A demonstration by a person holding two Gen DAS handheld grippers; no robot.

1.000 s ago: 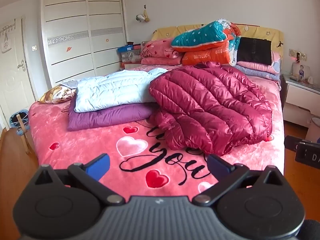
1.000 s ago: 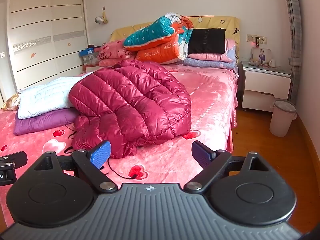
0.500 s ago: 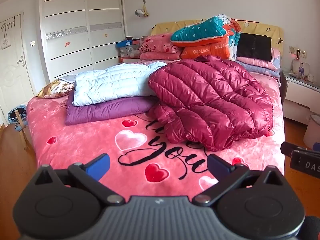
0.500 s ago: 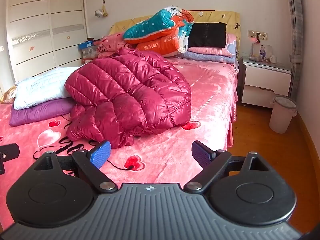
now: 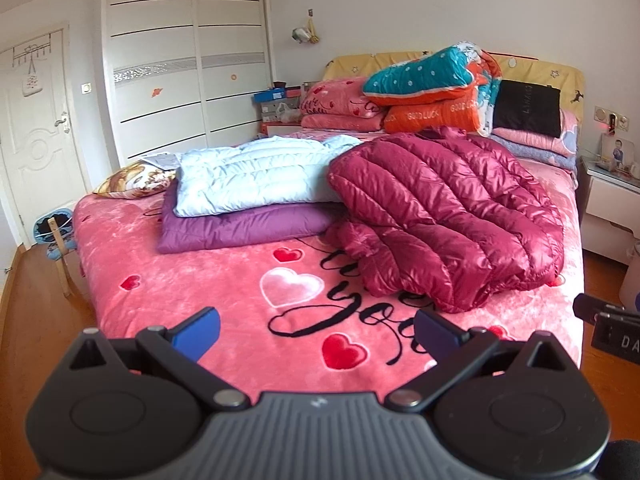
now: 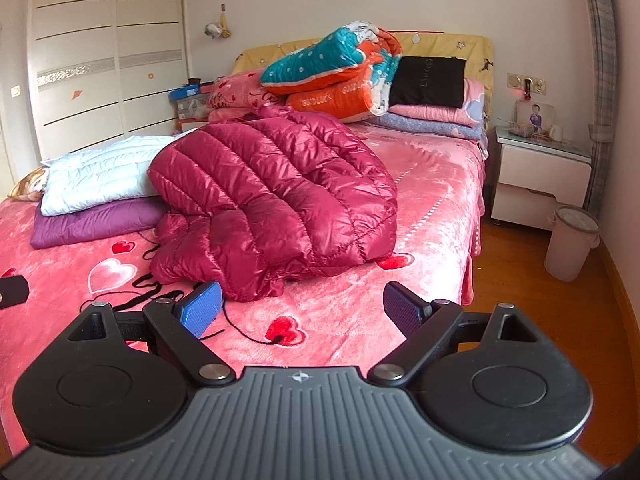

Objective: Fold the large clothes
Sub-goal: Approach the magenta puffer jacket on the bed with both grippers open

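the left gripper (image 5: 316, 330) has its blue-padded fingers spread wide, holding nothing — it hangs over the foot of the pink heart-print bedspread (image 5: 224, 280), touching no cloth. the right gripper (image 6: 302, 306) is likewise wide apart and empty, its left pad (image 6: 200, 308) just short of the crimson down jacket (image 6: 276, 196). that jacket lies crumpled mid-bed, its left edge resting against a folded pale-blue down coat (image 5: 256, 172) stacked on a folded purple one (image 5: 244, 228). beyond the jacket, quilts (image 6: 340, 76) are piled at the headboard.
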